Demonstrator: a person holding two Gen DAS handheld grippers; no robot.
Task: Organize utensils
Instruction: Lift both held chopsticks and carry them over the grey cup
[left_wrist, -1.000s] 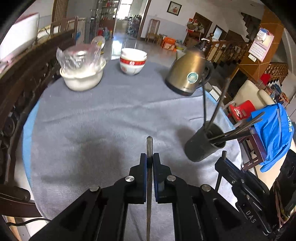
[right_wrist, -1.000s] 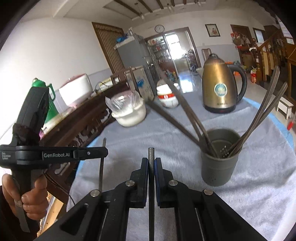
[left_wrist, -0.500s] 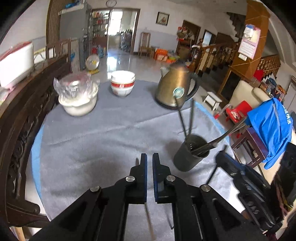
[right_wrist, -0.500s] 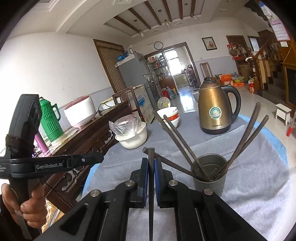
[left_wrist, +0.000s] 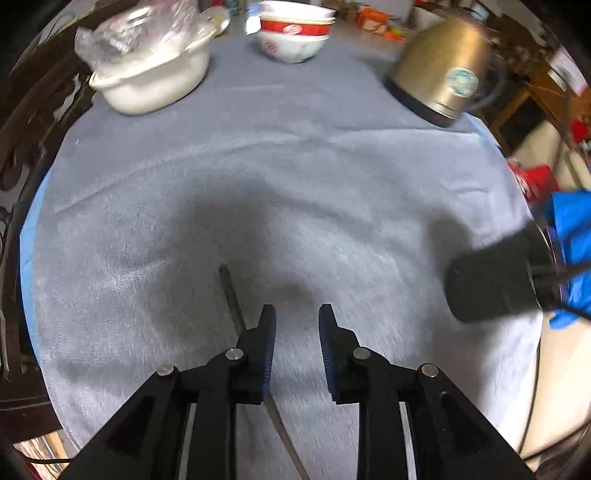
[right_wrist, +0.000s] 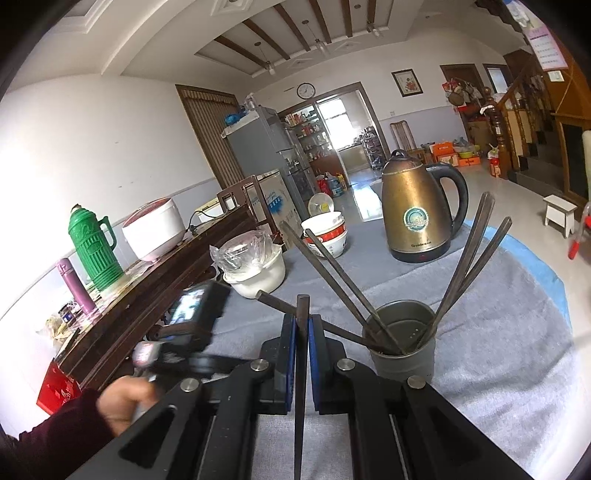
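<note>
My left gripper (left_wrist: 296, 314) is open and empty, low over the grey cloth. A dark chopstick (left_wrist: 231, 291) lies on the cloth, running under its left finger. The dark utensil holder (left_wrist: 487, 284) sits blurred at the right edge. In the right wrist view my right gripper (right_wrist: 302, 321) is shut on a dark chopstick (right_wrist: 302, 354) held upright. The grey holder (right_wrist: 402, 347) stands just right of it with several chopsticks leaning out. The left gripper (right_wrist: 192, 325) shows blurred at the left, in a hand.
A gold kettle (right_wrist: 417, 210) stands behind the holder. A white pot with plastic wrap (left_wrist: 147, 70) and stacked red-and-white bowls (left_wrist: 295, 33) are at the table's far side. A dark wooden sideboard (right_wrist: 155, 291) runs along the left. A blue garment (left_wrist: 570, 236) hangs right.
My left gripper opened and released its chopstick, which now lies on the cloth; the gripper tilted down toward the table. My right gripper rose a little, still holding its chopstick.
</note>
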